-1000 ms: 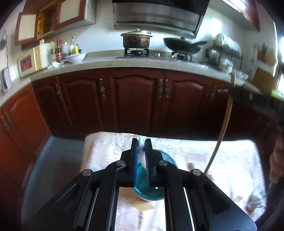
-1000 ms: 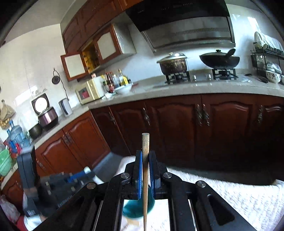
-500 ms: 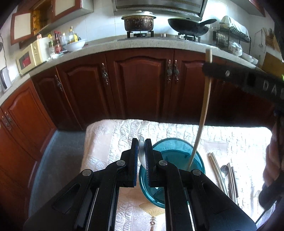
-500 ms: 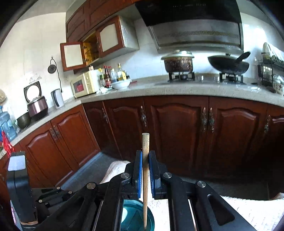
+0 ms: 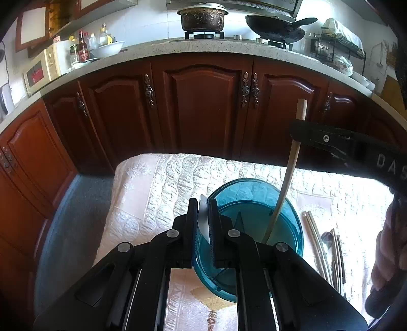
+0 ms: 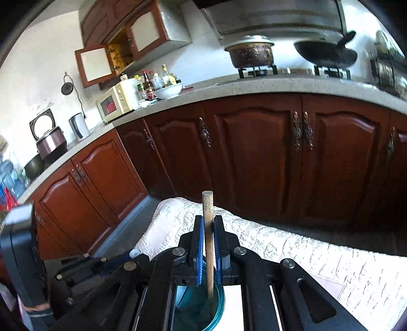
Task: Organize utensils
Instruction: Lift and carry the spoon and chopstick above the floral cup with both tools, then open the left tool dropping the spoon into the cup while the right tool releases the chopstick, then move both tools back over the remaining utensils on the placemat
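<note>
A teal translucent container point(image 5: 257, 229) stands on the white quilted cloth point(image 5: 157, 193). My left gripper point(image 5: 202, 224) is shut on a white flat utensil handle point(image 5: 203, 219) at the container's left rim. My right gripper point(image 6: 208, 244) is shut on a long wooden utensil point(image 6: 209, 242), held upright with its lower end inside the container point(image 6: 203, 305). In the left wrist view the wooden utensil point(image 5: 287, 175) slants down into the container, and the right gripper point(image 5: 297, 132) clamps it near the top.
Several metal utensils point(image 5: 328, 244) lie on the cloth right of the container. Dark red cabinets point(image 5: 203, 109) and a counter with a pot point(image 5: 202, 17) and wok point(image 5: 274, 28) stand behind. Grey floor point(image 5: 66, 229) lies left of the table.
My right gripper has lowered the wooden utensil, so its end now sits inside the teal container. Both views have tilted downward. My left gripper still holds the white utensil at the rim.
</note>
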`<state>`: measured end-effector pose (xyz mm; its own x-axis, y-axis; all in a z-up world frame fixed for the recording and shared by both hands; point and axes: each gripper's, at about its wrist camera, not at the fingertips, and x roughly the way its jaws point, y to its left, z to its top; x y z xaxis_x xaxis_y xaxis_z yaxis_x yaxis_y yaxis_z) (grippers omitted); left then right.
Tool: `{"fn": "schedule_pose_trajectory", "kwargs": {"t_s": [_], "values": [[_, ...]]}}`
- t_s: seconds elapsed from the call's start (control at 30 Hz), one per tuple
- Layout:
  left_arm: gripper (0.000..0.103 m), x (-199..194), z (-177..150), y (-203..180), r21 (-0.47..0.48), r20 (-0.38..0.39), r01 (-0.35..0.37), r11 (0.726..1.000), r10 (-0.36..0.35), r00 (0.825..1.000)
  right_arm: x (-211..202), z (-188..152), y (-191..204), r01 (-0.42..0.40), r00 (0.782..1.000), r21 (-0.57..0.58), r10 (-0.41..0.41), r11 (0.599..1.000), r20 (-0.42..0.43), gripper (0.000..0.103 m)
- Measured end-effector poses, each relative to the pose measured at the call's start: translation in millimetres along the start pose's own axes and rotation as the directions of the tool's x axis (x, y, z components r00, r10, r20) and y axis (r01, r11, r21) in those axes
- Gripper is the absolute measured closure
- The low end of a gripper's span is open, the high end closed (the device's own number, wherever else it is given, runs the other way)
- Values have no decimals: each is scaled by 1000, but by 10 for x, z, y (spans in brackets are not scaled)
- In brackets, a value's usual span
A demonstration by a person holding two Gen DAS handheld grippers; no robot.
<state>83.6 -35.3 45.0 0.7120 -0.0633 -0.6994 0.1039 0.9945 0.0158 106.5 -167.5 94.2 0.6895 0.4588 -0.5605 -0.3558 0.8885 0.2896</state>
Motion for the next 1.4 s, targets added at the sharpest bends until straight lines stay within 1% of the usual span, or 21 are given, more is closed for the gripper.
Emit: {"fn": "schedule_pose_trajectory", "kwargs": {"t_s": [0.07,0.13,0.17,0.2,0.23,0.3,0.37,0.4,0.43,0.47,0.5,0.53,0.63,0.73,0.97,1.13,1.2,1.23,1.4], "values": [[96,23,-15,0,0,-6,-2,1000,2,1000,25,-2,-39,-3,1000,8,3,1000,-24,94],[96,39,-38,-1,-4,-11,-5,1000,5,1000,13,-23,-42,4,1000,3,-4,1000,-27,88],[95,48,-49,0,-7,-16,-5,1000,5,1000,6,-43,-52,4,1000,3,-4,1000,-29,80],[93,54,-54,1,-10,-18,-3,1000,3,1000,-6,-55,-53,2,1000,7,-2,1000,-29,74],[88,57,-65,2,-14,-22,-1,1000,1,1000,-24,-78,-68,-4,1000,15,4,1000,-27,72],[81,48,-75,9,-24,-23,1,1000,-2,1000,-59,-121,-91,-5,1000,24,6,1000,-31,71],[79,29,-82,13,-29,-23,0,1000,-1,1000,-83,-148,-95,-4,999,23,4,1000,-40,70],[75,9,-87,11,-30,-21,-2,1000,1,1000,-105,-168,-101,-4,999,24,5,1000,-44,69],[72,-22,-91,8,-31,-15,-4,1000,3,1000,-131,-187,-106,-1,999,26,3,1000,-48,67],[70,-58,-94,2,-32,-8,-6,999,6,1000,-171,-214,-117,3,999,31,-2,1000,-50,62],[68,-79,-103,-2,-32,-5,-8,999,8,1000,-201,-230,-123,3,999,34,-1,999,-48,59],[66,-122,-108,-11,-33,2,-10,999,10,1000,-245,-257,-127,2,999,35,0,999,-44,59],[63,-247,-128,-58,-29,27,-17,999,18,999,-342,-343,-126,36,998,23,-34,999,-57,59],[61,-379,-154,-127,-17,51,-25,1000,26,998,-452,-441,-159,47,997,34,-44,998,-66,59],[59,-657,-216,-335,5,96,-26,1000,25,995,-774,-676,-291,117,991,48,-113,992,-76,58],[57,-799,-285,-547,14,109,9,1000,-10,994,-1056,-808,-418,180,982,57,-175,982,-74,57],[57,-829,-317,-641,17,107,26,999,-28,994,-1171,-852,-449,212,976,53,-208,976,-69,49],[57,-844,-338,-704,21,104,38,999,-40,994,-1235,-877,-464,226,973,53,-223,973,-63,47],[57,-916,-408,-939,32,98,78,996,-81,992,-1501,-962,-524,286,958,53,-284,957,-46,47]]}}
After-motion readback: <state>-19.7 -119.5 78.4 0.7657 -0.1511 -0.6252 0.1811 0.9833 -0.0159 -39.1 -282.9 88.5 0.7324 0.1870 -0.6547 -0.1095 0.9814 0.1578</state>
